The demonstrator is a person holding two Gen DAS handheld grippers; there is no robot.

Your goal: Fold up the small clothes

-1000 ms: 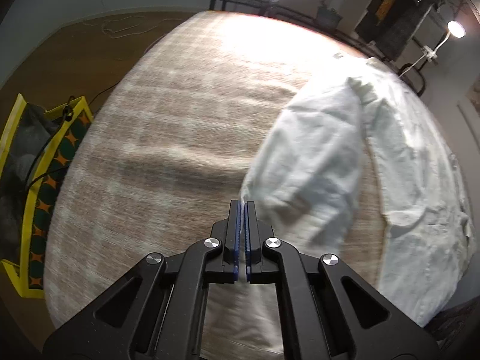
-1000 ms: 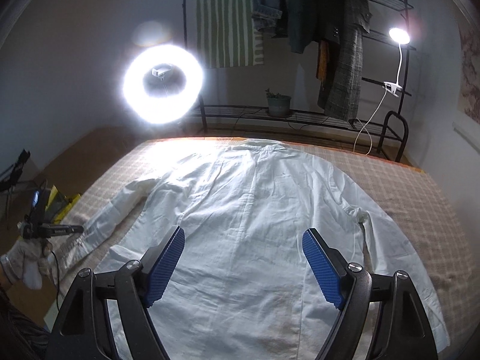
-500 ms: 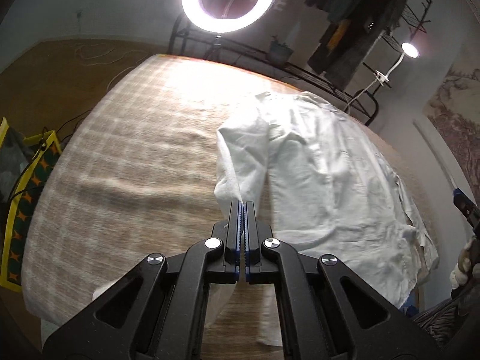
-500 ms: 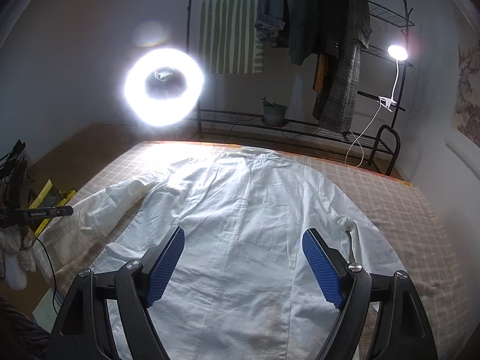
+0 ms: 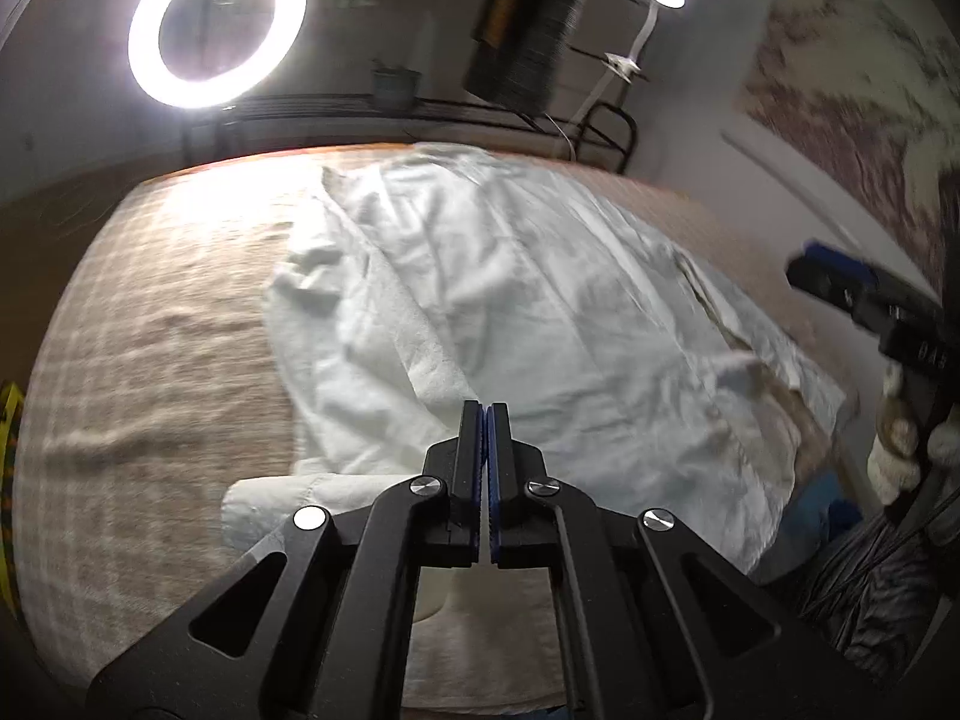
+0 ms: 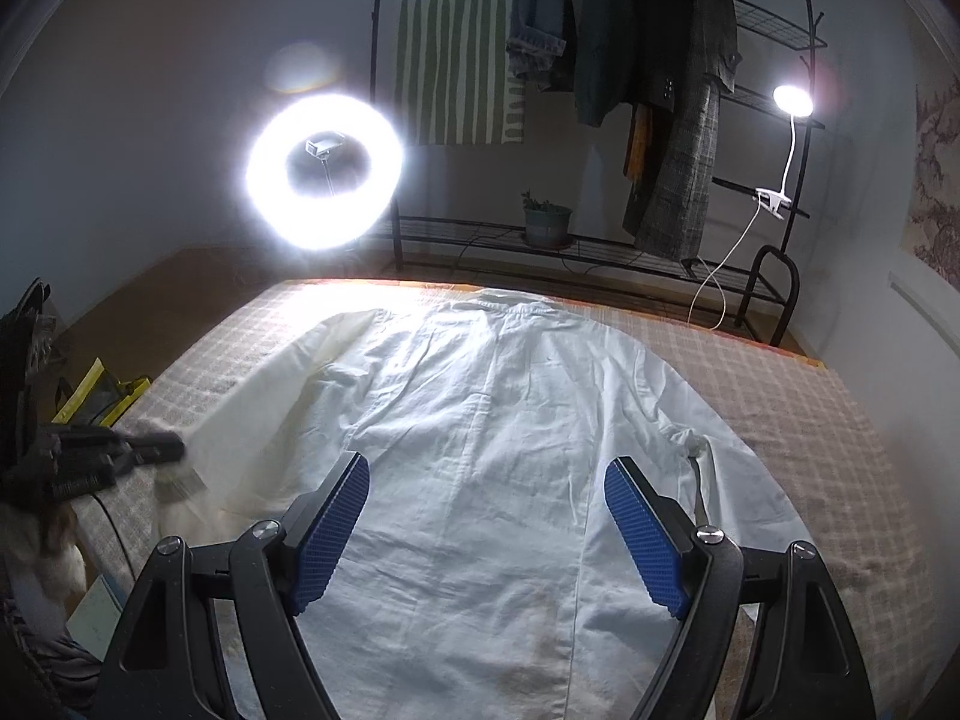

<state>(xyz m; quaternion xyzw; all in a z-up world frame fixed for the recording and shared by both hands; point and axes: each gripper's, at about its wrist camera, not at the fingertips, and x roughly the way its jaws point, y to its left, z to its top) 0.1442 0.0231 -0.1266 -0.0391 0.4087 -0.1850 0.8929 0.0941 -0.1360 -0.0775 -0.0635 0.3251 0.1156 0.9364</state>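
A white long-sleeved shirt [image 6: 498, 420] lies back-up on the checked bed cover [image 6: 798, 408], collar toward the far edge. My left gripper [image 5: 485, 420] is shut on the shirt's left sleeve [image 5: 384, 360] and holds it lifted and drawn in over the shirt body [image 5: 570, 312]. In the right wrist view the left gripper [image 6: 150, 450] shows at the left edge with the sleeve [image 6: 252, 408] hanging from it. My right gripper [image 6: 486, 516] is open and empty, hovering above the lower back of the shirt. It also appears at the right edge of the left wrist view [image 5: 834, 276].
A bright ring light [image 6: 324, 171] stands behind the bed. A black clothes rack [image 6: 660, 90] with hanging garments, a potted plant [image 6: 546, 222] and a clip lamp [image 6: 792, 102] line the far wall. A yellow-edged bag [image 6: 99, 390] lies on the floor at left.
My left gripper has swung right, carrying the sleeve from the bed's left side in over the shirt body. The right gripper has stayed open and risen slightly.
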